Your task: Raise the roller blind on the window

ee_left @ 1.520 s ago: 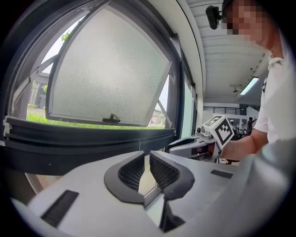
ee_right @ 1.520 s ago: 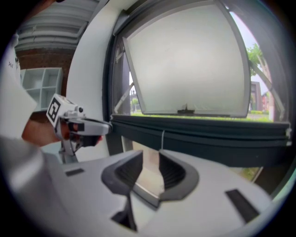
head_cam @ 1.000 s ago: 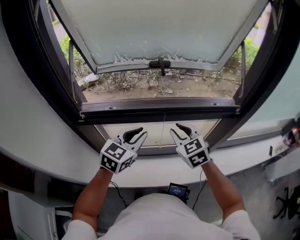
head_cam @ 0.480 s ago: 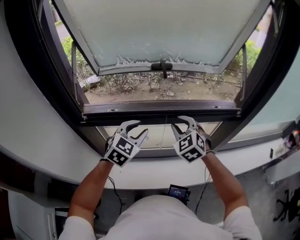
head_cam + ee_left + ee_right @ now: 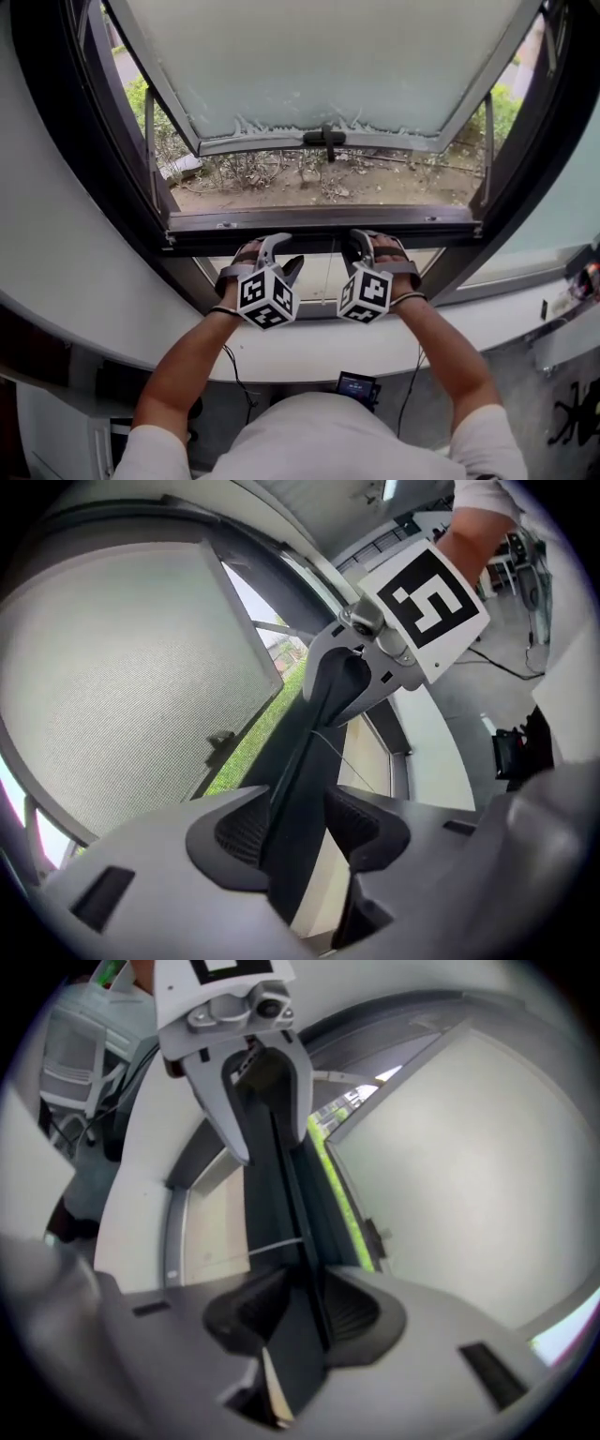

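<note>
- Jaws of the left gripper point(image 5: 284, 251) stand wide and have just been opening. The dark bar point(image 5: 422, 225) runs between them, and the pads are not pressing on it.
- Jaws of the right gripper point(image 5: 364, 246) are moderately apart and straddle the same bar without clamping it.
- Location: the bar lies across the window and passes through both pairs of jaws. The beige cloth point(image 5: 317, 277) hangs on the near side of the jaws, and the glass pane point(image 5: 319, 56) is swung outward beyond them. A thin cord point(image 5: 330, 267) hangs between the two grippers.
- Reading: the bar looks like the blind's end rail with the cloth attached, so this is the part to lift.
- Handling: the rail looks stiff, smooth and fairly light, and its painted faces are probably slippery. The cloth is soft and would crease or pull crooked if pinched.
- Hold: close both pairs of jaws squarely on the rail, one either side of the cord. Keep off the cloth, and raise both ends evenly so the rail stays level.
</note>
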`<state>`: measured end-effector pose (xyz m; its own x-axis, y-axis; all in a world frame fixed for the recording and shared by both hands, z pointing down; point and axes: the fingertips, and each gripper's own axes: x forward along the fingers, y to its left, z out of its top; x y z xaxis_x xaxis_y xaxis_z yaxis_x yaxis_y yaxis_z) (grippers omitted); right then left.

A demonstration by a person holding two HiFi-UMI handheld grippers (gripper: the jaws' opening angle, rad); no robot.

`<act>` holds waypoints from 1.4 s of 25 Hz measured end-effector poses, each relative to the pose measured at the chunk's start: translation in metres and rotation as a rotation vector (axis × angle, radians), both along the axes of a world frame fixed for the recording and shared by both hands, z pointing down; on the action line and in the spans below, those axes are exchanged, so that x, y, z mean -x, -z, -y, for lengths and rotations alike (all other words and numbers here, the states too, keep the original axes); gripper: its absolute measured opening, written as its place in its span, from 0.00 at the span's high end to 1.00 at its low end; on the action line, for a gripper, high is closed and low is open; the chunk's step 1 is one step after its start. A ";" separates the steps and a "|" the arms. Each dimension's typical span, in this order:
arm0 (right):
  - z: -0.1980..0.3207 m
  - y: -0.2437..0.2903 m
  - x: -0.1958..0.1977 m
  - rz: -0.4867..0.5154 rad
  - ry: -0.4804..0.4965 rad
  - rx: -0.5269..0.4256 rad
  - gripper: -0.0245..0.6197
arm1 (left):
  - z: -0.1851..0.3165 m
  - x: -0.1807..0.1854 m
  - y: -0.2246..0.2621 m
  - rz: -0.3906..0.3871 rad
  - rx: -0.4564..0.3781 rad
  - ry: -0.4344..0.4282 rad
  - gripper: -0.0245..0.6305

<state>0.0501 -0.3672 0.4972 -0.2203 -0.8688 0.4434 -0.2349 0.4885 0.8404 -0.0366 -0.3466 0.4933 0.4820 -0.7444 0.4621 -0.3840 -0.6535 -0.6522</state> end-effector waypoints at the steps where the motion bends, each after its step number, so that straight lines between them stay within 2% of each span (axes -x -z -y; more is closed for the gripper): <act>1: 0.000 -0.001 0.001 -0.017 0.002 -0.003 0.79 | 0.002 -0.002 -0.002 0.029 -0.011 -0.003 0.68; 7: -0.001 -0.002 0.003 -0.085 0.013 -0.037 0.79 | 0.014 -0.001 -0.013 0.202 -0.071 0.033 0.68; 14: 0.000 -0.005 0.003 -0.236 -0.028 -0.103 0.80 | 0.018 -0.003 -0.016 0.318 -0.118 0.052 0.68; 19: 0.004 -0.007 0.007 -0.261 -0.087 -0.193 0.78 | 0.016 -0.006 -0.017 0.325 -0.140 0.056 0.69; 24: 0.003 -0.011 0.006 -0.278 -0.060 -0.144 0.76 | 0.014 -0.006 -0.020 0.337 -0.095 0.026 0.68; 28: -0.001 -0.014 0.007 -0.273 -0.053 -0.117 0.75 | 0.009 -0.007 -0.023 0.319 -0.059 0.002 0.68; 35: -0.003 -0.017 0.006 -0.245 -0.055 -0.078 0.75 | 0.007 -0.008 -0.022 0.277 -0.024 0.007 0.68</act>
